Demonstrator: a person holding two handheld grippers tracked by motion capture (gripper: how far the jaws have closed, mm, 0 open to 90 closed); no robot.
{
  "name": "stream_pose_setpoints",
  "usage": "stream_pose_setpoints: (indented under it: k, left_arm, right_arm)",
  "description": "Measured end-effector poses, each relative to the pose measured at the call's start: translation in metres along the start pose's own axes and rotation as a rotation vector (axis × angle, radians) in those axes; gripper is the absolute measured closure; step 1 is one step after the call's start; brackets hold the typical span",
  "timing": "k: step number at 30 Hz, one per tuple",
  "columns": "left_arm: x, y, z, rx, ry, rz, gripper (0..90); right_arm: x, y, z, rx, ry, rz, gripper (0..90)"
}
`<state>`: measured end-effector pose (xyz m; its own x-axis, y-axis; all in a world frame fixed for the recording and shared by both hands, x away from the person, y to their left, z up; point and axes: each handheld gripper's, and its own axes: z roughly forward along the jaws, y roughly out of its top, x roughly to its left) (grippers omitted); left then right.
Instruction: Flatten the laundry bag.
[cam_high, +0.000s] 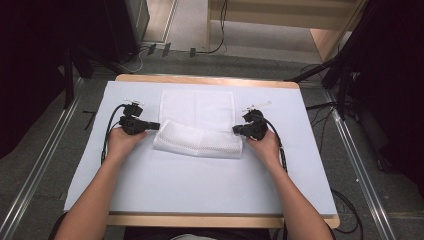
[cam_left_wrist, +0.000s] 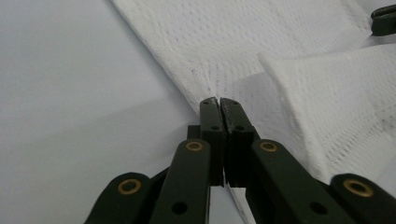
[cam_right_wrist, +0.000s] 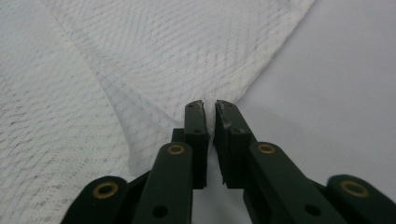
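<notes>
A white mesh cloth (cam_high: 197, 107) lies in the middle of the pale blue table cover (cam_high: 200, 185). Its near part is folded up and back over itself. My left gripper (cam_high: 158, 126) lies level at the fold's left corner, jaws pressed together on the cloth's edge (cam_left_wrist: 219, 100). My right gripper (cam_high: 234, 130) points in from the right at the fold's other corner. In the right gripper view (cam_right_wrist: 209, 103) its jaws stand a narrow slit apart with the cloth (cam_right_wrist: 163, 46) drawn up taut between them. The cloth (cam_left_wrist: 280, 37) fans out beyond the left jaws.
Two small white tags (cam_high: 134, 101) (cam_high: 257, 106) lie on the cover behind the grippers. The wooden table edge (cam_high: 210, 80) runs along the far side. Dark stands and cables flank the table on the floor.
</notes>
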<state>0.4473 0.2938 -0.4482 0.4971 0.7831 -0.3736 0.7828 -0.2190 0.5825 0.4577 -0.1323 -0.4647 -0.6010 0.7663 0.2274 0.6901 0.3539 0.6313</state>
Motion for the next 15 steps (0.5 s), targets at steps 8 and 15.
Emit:
stream_pose_setpoints:
  k: [8, 15]
  left_arm:
    - [-0.016, 0.004, -0.023, -0.003, -0.009, 0.032, 73.6]
    - [-0.033, 0.013, -0.026, -0.006, -0.022, 0.07, 69.1]
  right_arm:
    - [0.003, 0.0, -0.03, -0.068, 0.044, 0.005, 73.5]
    - [0.016, -0.008, -0.035, -0.053, 0.051, -0.028, 68.0]
